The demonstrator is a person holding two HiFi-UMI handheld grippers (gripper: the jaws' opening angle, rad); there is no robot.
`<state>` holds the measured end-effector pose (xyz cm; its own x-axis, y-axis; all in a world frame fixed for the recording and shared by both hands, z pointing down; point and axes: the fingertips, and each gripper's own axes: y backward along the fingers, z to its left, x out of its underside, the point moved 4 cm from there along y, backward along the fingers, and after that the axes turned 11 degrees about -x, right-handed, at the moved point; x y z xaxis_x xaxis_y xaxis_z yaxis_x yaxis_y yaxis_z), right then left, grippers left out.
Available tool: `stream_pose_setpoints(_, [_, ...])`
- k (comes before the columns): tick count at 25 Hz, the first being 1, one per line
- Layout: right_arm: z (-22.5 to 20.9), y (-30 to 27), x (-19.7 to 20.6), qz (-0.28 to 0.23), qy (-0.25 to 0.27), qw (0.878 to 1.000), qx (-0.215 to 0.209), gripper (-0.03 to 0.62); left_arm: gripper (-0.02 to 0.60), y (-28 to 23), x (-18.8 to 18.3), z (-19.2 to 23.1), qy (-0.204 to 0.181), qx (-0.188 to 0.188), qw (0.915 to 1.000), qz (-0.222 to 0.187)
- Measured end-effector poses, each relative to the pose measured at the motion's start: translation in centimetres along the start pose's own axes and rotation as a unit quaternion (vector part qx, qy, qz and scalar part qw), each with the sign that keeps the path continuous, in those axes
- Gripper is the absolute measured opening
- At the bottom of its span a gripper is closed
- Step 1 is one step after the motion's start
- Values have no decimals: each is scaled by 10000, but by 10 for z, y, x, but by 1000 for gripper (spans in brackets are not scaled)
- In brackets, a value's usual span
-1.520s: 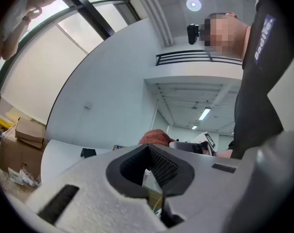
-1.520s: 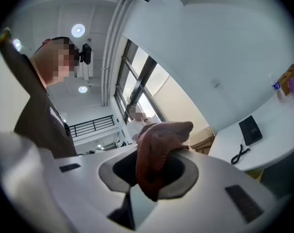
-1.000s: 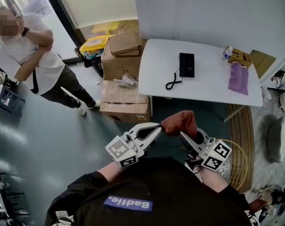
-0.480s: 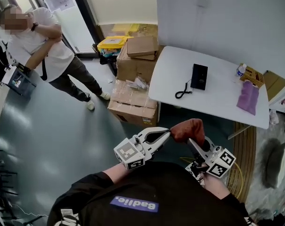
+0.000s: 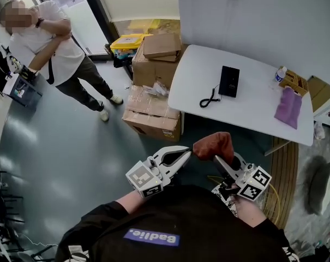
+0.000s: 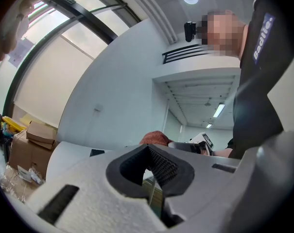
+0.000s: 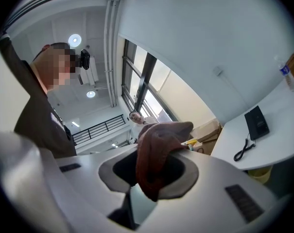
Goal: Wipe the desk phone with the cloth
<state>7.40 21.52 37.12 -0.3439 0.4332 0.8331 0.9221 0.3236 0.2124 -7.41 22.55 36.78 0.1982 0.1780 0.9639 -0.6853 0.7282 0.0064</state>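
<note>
Since half second ago head view swings slightly: white table (image 5: 252, 111) sits bit further left, both grippers bit lower and left. Desk phone (image 5: 229, 81) lies on table, cord curled beside it, well apart from both grippers, untouched. Right gripper (image 5: 218, 158) clamps red-brown cloth (image 5: 213, 145), held near person's chest. Left gripper (image 5: 187, 153): jaws together, nothing between, tip just beside cloth. Wiping not begun; by my judgement, approach to table and whole wipe left
</note>
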Motion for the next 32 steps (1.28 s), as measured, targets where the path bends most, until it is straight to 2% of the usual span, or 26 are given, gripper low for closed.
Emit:
stream_pose_setpoints(4, [-15,-2,-6,-109,62,9998,185,94,6,-18,2,15,57,158,9999,34])
stream_pose_setpoints(9, [-39,-5,-21,-226,172,9976,635,94,6,-57,-3,40,179,571,9982,49])
stream_pose_setpoints(21, [-138,-61,-73,-401,251,9888,1417,94,6,-158,-30,143,379,1316,9905,105])
stream_pose_setpoints(27, [-178,-83,-98,-516,296,9854,1595,94,6,-189,-44,185,349,1411,9892,162])
stream_pose_setpoints(32, [-212,-79,-110,-539,256,9865,1525,94,6,-215,-36,191,293,1334,9903,255])
